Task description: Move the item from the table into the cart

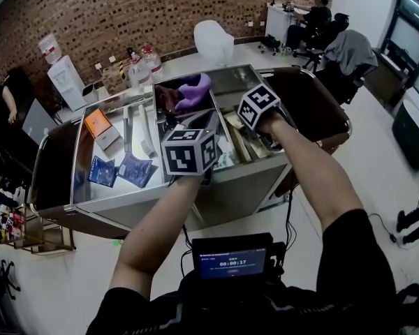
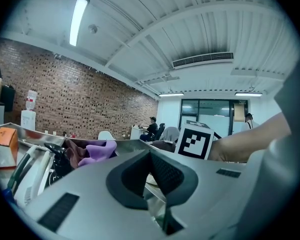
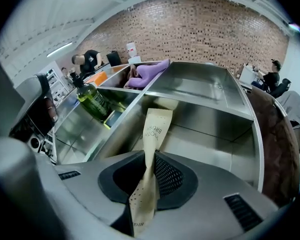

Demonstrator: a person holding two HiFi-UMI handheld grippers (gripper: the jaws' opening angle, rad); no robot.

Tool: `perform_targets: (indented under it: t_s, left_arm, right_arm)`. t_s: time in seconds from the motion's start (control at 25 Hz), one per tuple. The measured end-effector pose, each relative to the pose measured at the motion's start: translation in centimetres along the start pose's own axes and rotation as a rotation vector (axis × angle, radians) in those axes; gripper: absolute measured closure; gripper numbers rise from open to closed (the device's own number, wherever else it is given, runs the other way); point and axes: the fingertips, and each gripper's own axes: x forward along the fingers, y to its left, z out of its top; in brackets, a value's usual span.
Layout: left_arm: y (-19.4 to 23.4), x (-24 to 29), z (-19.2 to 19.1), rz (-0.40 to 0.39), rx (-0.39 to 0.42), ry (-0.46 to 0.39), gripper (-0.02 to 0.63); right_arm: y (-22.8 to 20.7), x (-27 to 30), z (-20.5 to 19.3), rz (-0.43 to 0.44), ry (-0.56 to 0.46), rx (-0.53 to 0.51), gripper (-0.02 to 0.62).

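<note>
Right hand-held gripper [image 3: 149, 176] is clamped on a beige paper packet [image 3: 155, 129]. The packet runs up between the two dark pads and sticks out past them, its printed end tilted slightly right. It hangs in the air over the steel counter [image 3: 210, 89], above the divider beside a bare compartment toward the right edge, and I cannot tell that it touches any steel.

Left of that divider, a green bottle [image 3: 92, 101] with a dark pump top lies slanted in a narrower compartment. At the far edge, near the middle, a purple cloth [image 3: 150, 71] is heaped in its own compartment over something dark brown.

Left hand-held gripper [image 2: 151, 159] has its jaws together at the tips with nothing between them. It sits at the near edge, just left of the right one, and its view looks level across the counter at the other's marker cube [image 2: 196, 140].

In the head view, an orange box [image 1: 98, 124] lies by the left edge, and two blue packets [image 1: 122, 169] lie toward the near left corner. A brown padded rim [image 1: 314, 103] wraps the right edge and far right corner.

A small screen [image 1: 232, 262] sits at the person's chest, below both bare forearms. Beyond the far edge are a white chair [image 1: 213, 40], a water dispenser [image 1: 66, 79] against a brick wall, and a person seated at a desk [image 1: 314, 19].
</note>
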Motion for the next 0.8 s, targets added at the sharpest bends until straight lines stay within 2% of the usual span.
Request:
perform_targets:
  t_s: [0.32,0.52,0.8]
  left_arm:
    - [0.9,0.8,-0.6,0.001,-0.005,0.004,0.604]
    - [0.7,1.3,-0.7,-0.001,-0.009,0.008,0.604]
    - [0.9,1.6,-1.0,-0.007,-0.014,0.011,0.604]
  right_arm:
    - [-0.5,2.1,-0.1,0.01,0.042,0.025,0.552]
    - [-0.6,2.2,0.0,0.032,0.039,0.099,0.552]
    - [-0.7,3.1,-0.2,0.017,0.032,0.123,0.537]
